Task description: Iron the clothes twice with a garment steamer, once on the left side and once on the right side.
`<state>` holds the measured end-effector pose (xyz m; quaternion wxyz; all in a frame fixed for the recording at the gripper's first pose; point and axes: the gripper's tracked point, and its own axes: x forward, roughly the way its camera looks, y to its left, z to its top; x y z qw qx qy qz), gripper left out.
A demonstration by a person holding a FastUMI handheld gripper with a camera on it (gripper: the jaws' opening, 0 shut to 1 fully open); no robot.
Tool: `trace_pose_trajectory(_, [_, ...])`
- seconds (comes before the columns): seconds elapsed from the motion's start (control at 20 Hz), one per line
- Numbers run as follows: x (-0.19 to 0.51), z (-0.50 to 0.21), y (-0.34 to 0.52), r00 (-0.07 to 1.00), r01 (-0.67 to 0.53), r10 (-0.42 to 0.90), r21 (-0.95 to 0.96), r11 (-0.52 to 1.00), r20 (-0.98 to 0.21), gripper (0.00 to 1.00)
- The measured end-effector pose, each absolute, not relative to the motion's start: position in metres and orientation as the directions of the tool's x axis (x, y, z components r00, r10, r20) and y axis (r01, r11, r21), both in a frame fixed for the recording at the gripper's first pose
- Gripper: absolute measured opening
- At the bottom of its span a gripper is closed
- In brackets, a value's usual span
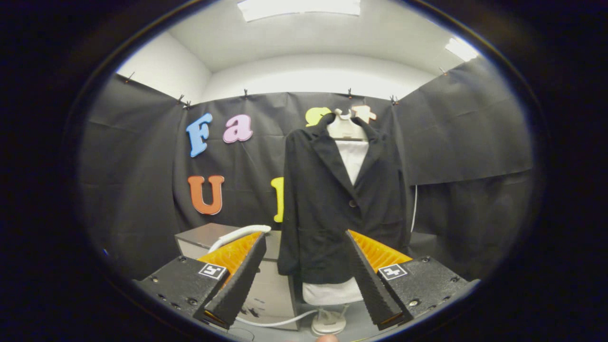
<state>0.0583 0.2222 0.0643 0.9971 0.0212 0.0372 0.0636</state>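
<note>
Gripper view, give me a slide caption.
Open tool faces a black buttoned blazer hung on a white mannequin stand, white steamer hose lying on a grey box.

We see the tool's spread fingers cover both lower corners of the black buttoned jacket. The jacket hides most of the white mannequin torso. A white curved hose disappears behind one finger, so we cannot tell what it joins on the grey box.
</note>
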Motion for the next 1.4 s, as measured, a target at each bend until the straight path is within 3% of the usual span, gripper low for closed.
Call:
trace_pose_trajectory(0.4, [0.126,0.083,0.356,0.936,-0.314,0.329,0.125,0.941,-0.128,1.00])
trace_pose_trajectory(0.75, [0.227,0.058,0.465,0.847,-0.408,0.448,0.191,0.893,-0.286,1.00])
trace_pose_trajectory(1.1, [0.343,-0.028,0.517,0.779,-0.261,0.316,0.178,0.949,-0.542,0.99])
trace_pose_trajectory(1.4, [0.394,-0.125,0.530,0.645,-0.106,0.174,0.139,0.985,-0.744,1.00])
